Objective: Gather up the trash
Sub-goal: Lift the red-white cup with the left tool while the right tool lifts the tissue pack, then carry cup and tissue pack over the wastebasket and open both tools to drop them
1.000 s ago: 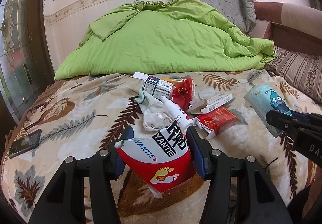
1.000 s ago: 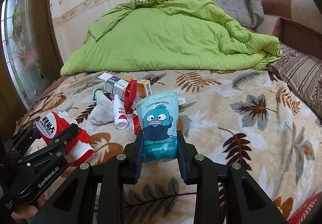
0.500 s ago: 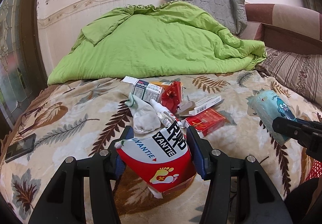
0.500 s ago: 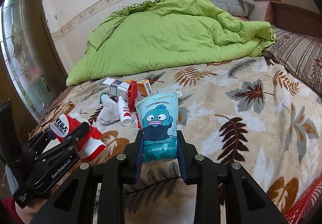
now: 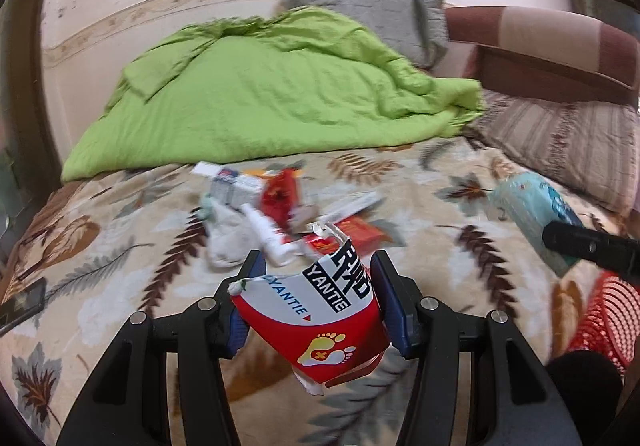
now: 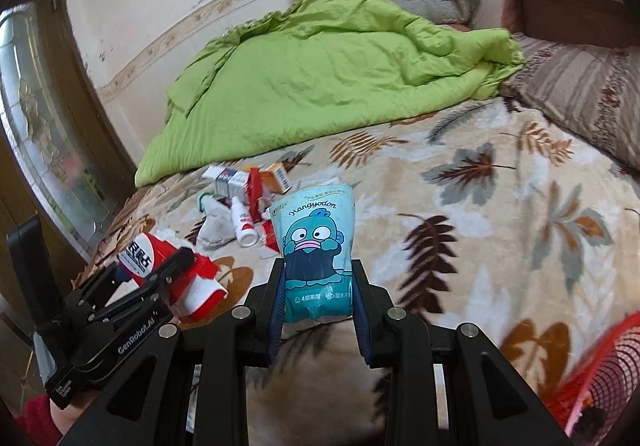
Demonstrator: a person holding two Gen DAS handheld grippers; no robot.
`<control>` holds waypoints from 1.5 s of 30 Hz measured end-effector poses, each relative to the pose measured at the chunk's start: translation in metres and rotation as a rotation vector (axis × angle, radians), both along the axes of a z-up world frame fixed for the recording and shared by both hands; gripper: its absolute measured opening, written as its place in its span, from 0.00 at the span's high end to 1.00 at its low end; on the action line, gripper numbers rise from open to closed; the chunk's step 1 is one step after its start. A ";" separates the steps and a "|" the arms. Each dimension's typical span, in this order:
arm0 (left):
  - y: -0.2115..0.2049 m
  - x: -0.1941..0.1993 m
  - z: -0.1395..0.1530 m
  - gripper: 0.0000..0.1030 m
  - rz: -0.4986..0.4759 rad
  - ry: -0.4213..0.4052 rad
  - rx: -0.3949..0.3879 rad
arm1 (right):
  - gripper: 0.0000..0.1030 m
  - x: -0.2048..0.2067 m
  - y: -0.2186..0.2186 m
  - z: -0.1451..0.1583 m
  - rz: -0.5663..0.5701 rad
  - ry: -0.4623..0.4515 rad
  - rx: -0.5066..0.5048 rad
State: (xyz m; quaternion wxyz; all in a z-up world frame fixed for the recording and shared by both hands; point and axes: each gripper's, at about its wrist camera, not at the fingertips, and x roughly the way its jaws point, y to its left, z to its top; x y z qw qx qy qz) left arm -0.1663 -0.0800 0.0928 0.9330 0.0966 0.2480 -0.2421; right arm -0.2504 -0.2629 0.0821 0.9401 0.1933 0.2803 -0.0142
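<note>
Carrying step: the left gripper (image 5: 316,306) clamps a torn red-and-white cardboard box (image 5: 320,322), the right gripper (image 6: 318,302) a teal cartoon-printed tissue pack (image 6: 316,246). Next, release both over the red mesh basket (image 6: 592,378) (lower right, mostly cropped).

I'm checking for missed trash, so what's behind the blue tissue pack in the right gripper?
Behind the blue tissue pack, a small white bottle, a red wrapper and boxes lie on the leaf-print blanket. The pack covers the pile's right edge, so more may be hidden.
</note>
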 end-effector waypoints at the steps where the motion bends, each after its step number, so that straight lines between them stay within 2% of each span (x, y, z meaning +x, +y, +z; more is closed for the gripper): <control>1: -0.004 -0.004 0.001 0.48 -0.015 -0.001 -0.001 | 0.69 -0.008 -0.007 0.003 -0.014 -0.007 0.006; 7: -0.039 -0.036 0.018 0.48 -0.144 0.004 -0.033 | 0.69 -0.055 -0.045 0.015 -0.091 -0.016 0.009; 13: -0.090 -0.069 0.025 0.48 -0.323 0.056 -0.029 | 0.69 -0.120 -0.097 0.006 -0.232 0.038 0.004; 19: -0.158 -0.106 0.025 0.48 -0.531 0.172 -0.038 | 0.69 -0.181 -0.157 -0.010 -0.408 0.096 0.041; 27: -0.242 -0.163 -0.001 0.47 -0.768 0.328 0.034 | 0.68 -0.243 -0.208 -0.041 -0.567 0.141 0.168; 29: -0.256 -0.171 -0.011 0.44 -0.787 0.351 0.063 | 0.65 -0.250 -0.215 -0.048 -0.582 0.143 0.204; 32: -0.268 -0.176 -0.019 0.32 -0.801 0.379 0.075 | 0.60 -0.254 -0.221 -0.056 -0.592 0.148 0.248; 34: -0.268 -0.176 -0.018 0.32 -0.801 0.381 0.067 | 0.55 -0.257 -0.225 -0.059 -0.593 0.142 0.272; 40: -0.257 -0.164 -0.011 0.32 -0.763 0.379 0.044 | 0.55 -0.256 -0.226 -0.051 -0.598 0.124 0.245; 45: -0.231 -0.140 -0.008 0.32 -0.684 0.380 0.028 | 0.54 -0.241 -0.218 -0.040 -0.555 0.102 0.230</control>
